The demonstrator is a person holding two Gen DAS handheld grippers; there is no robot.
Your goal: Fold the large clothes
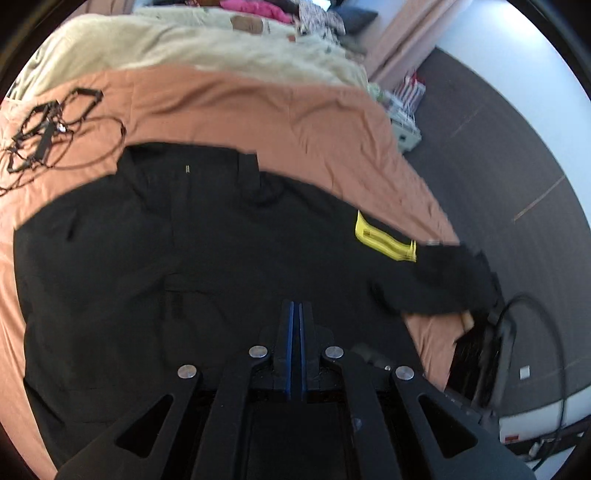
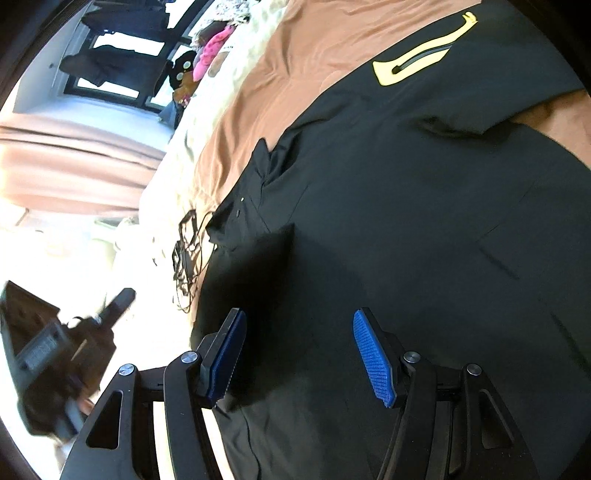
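A large black jacket (image 1: pixel 207 258) with a yellow pocket trim (image 1: pixel 384 240) lies spread on an orange-brown bedsheet (image 1: pixel 258 110). One sleeve (image 1: pixel 454 280) reaches to the right edge of the bed. My left gripper (image 1: pixel 295 314) is shut, its blue pads pressed together above the jacket's lower part; nothing shows between them. In the right wrist view the jacket (image 2: pixel 406 221) fills the frame, its yellow trim (image 2: pixel 417 59) at the top. My right gripper (image 2: pixel 295 347) is open and empty, just over the black cloth. The other gripper (image 2: pixel 55 354) shows blurred at the left.
A tangle of black cables (image 1: pixel 48 125) lies on the sheet at the far left. A cream blanket (image 1: pixel 184 44) and a pile of clothes (image 1: pixel 266 11) lie at the far end of the bed. Grey floor (image 1: pixel 498 147) lies to the right, with a dark device (image 1: pixel 480 362) by the bed edge.
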